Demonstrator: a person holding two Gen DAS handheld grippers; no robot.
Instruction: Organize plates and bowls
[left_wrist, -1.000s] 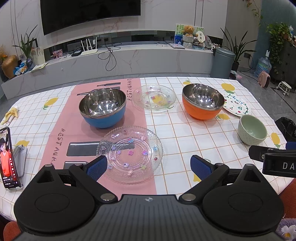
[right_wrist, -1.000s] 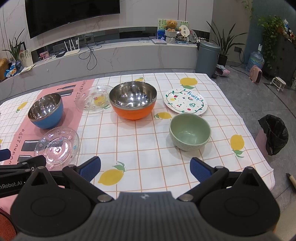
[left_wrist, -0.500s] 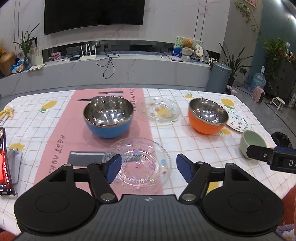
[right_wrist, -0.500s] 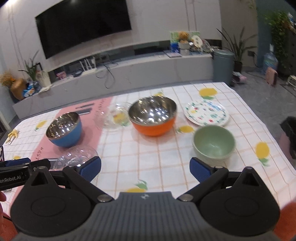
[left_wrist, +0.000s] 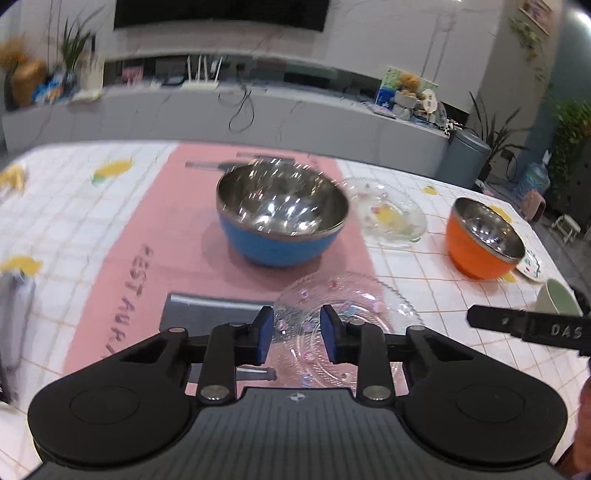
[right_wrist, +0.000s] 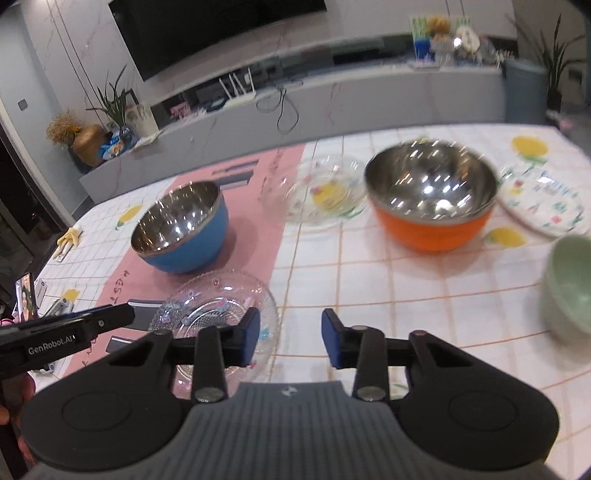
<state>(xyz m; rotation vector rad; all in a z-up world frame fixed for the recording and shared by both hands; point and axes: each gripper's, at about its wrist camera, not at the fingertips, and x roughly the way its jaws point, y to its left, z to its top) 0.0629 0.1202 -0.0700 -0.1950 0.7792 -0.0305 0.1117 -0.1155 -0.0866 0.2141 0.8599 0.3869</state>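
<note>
On a table (left_wrist: 436, 258) spread with a white checked cloth with lemon prints and a pink runner (left_wrist: 155, 236), the dishes sit apart from one another. A blue steel-lined bowl (left_wrist: 282, 218) stands on the runner toward the far side. To its right lies the far glass plate (left_wrist: 388, 214), clear with small coloured specks. Further right stands an orange steel-lined bowl (left_wrist: 484, 240), with a white plate with a fruit pattern (right_wrist: 543, 205) just beyond it at the right. A pale green bowl (right_wrist: 570, 284) sits nearer, by the table's right edge. The near glass plate (left_wrist: 354, 306) lies at the near edge of the runner, straddling the runner and the checked cloth.

The left gripper (left_wrist: 297, 338) hangs above the near glass plate, its blue-padded jaws closing with nothing between them; the plate shows through the gap from below. The right gripper (right_wrist: 290, 341) hovers over the bare cloth just right of the same plate, its jaws also closing on nothing. At the far left edge a phone (right_wrist: 26, 297) stands propped, its screen lit.
</note>
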